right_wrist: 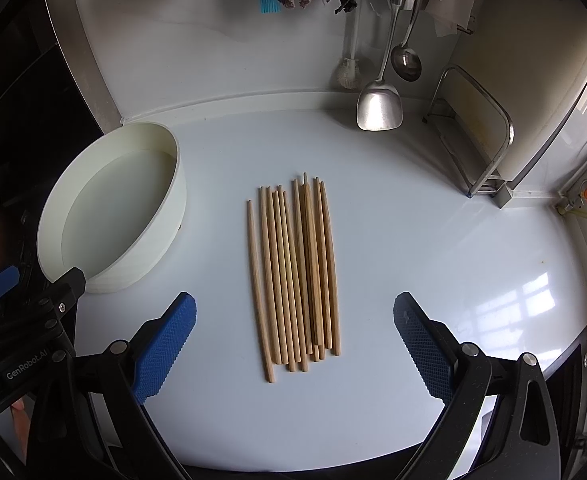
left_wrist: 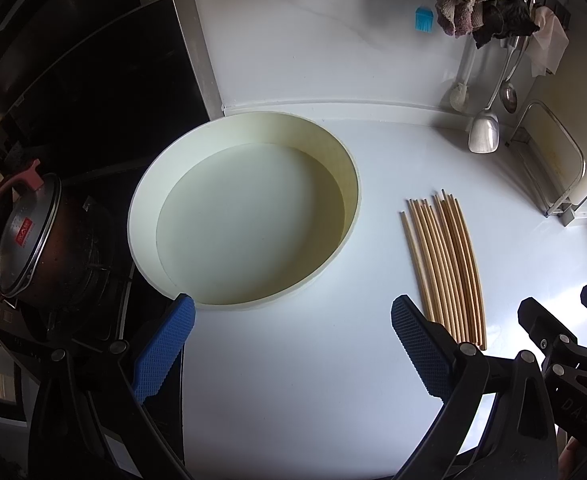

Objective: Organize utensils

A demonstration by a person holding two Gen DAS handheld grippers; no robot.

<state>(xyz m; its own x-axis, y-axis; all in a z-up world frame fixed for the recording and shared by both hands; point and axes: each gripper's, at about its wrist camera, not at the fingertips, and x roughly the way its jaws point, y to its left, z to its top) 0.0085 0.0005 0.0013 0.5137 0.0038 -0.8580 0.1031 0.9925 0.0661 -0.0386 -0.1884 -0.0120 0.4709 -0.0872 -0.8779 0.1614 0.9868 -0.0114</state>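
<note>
— Chopsticks [right_wrist: 293, 276]: where do they lie?
— I log one bundle, side by side on the white counter [right_wrist: 413, 240], between the fingers of my right gripper [right_wrist: 294, 330] (spread wide, gripping nothing).
— Tub [left_wrist: 245, 216]?
— Round, cream, nothing in it, left of the bundle and apart from it.
— Left gripper [left_wrist: 292, 336]?
— Fingers likewise spread, empty, in front of the tub. Spatula [right_wrist: 378, 106] hangs at the back wall.

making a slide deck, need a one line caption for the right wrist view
Open right claw poised over a row of wooden chopsticks on a white counter, empty round container to the left.
</note>
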